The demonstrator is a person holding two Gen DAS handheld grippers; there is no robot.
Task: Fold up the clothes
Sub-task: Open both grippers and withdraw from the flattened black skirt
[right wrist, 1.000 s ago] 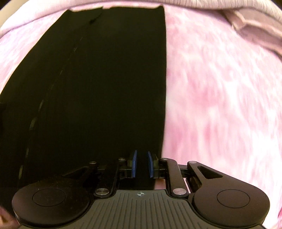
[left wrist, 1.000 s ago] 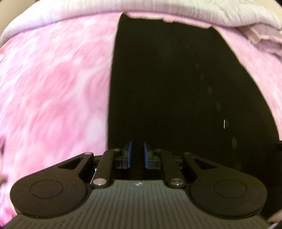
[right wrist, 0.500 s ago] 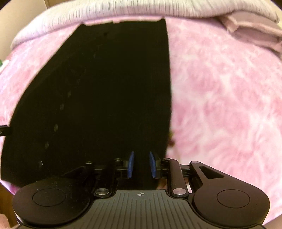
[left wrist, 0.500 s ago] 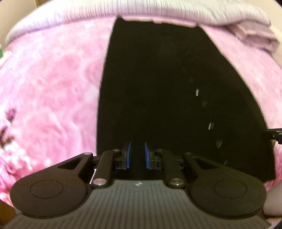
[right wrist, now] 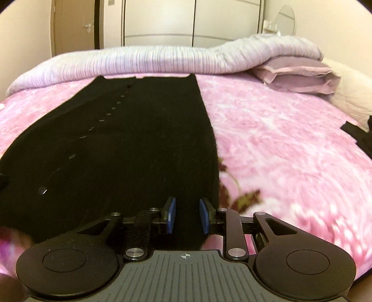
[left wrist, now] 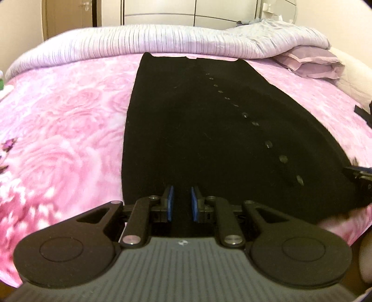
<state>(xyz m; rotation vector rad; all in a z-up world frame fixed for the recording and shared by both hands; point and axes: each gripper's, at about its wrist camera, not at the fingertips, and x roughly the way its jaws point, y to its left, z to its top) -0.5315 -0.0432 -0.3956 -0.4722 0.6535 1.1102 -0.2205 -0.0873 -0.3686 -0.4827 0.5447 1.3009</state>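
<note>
A long black buttoned garment point(left wrist: 209, 127) lies flat and lengthwise on a pink floral blanket point(left wrist: 58, 139); a row of buttons point(left wrist: 268, 144) runs down it. My left gripper point(left wrist: 181, 202) sits at the garment's near left corner, its blue pads narrowly apart with black cloth between them. In the right wrist view the same garment point(right wrist: 139, 151) fills the left half. My right gripper point(right wrist: 187, 216) is at the near right corner; its jaws are opening, and black cloth still lies between the pads. The right gripper's tip point(left wrist: 358, 176) shows at the left view's right edge.
A lilac ribbed duvet point(left wrist: 162, 44) is bunched along the far side of the bed, with a mauve pillow point(right wrist: 297, 76) at the far right. Another dark cloth point(right wrist: 358, 134) lies at the right edge. White wardrobe doors point(right wrist: 158, 21) stand behind the bed.
Both views have drawn back toward the near end of the bed and tilted up, so the whole garment and the room now show. The right gripper's pads have spread wider.
</note>
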